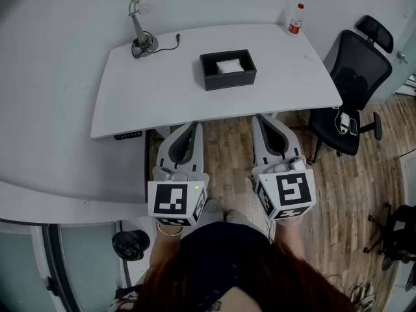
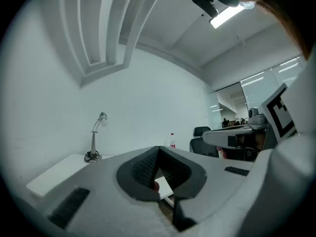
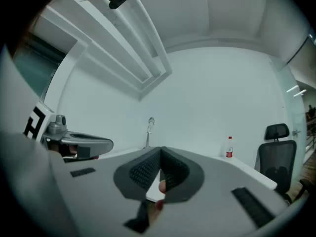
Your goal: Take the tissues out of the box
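A black open-topped tissue box stands in the middle of the white table, with white tissue showing inside it. Both grippers are held low in front of the table's near edge, close to the person's body and well short of the box. My left gripper points up toward the table; its jaws meet at the tips and hold nothing. My right gripper is beside it, also shut and empty. The box does not show in either gripper view.
A desk lamp with its cord stands at the table's far left. A small bottle with a red label is at the far right corner. A black office chair stands to the right on the wooden floor.
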A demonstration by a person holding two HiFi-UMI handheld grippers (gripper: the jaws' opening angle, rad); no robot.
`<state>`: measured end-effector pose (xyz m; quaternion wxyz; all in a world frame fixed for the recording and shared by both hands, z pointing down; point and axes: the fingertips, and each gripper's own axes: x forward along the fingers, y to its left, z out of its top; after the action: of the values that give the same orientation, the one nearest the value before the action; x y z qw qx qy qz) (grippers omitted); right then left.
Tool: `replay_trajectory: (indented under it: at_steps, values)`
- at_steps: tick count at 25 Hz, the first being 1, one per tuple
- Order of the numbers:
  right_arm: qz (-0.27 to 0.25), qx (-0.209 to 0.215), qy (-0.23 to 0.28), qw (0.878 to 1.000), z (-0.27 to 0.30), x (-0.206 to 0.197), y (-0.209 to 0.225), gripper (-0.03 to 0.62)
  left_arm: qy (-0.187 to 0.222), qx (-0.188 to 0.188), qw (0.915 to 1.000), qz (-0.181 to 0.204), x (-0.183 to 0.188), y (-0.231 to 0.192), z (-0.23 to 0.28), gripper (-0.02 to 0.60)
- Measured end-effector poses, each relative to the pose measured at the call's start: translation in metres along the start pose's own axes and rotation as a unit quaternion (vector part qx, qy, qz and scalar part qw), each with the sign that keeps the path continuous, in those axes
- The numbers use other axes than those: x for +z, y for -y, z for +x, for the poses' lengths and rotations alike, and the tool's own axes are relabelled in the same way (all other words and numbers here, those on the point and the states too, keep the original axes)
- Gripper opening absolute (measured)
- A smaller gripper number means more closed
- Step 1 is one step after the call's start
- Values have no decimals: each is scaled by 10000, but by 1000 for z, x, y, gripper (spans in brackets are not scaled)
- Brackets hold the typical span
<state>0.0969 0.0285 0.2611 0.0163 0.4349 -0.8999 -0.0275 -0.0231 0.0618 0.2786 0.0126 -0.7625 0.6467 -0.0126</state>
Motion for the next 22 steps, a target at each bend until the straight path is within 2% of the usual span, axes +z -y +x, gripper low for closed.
replay_trajectory:
  at_steps: [22]
  values:
    - [-68,-391,-79,9992,50,-1,-18,18,121,-538,9982,-222,-6,-67,23,20]
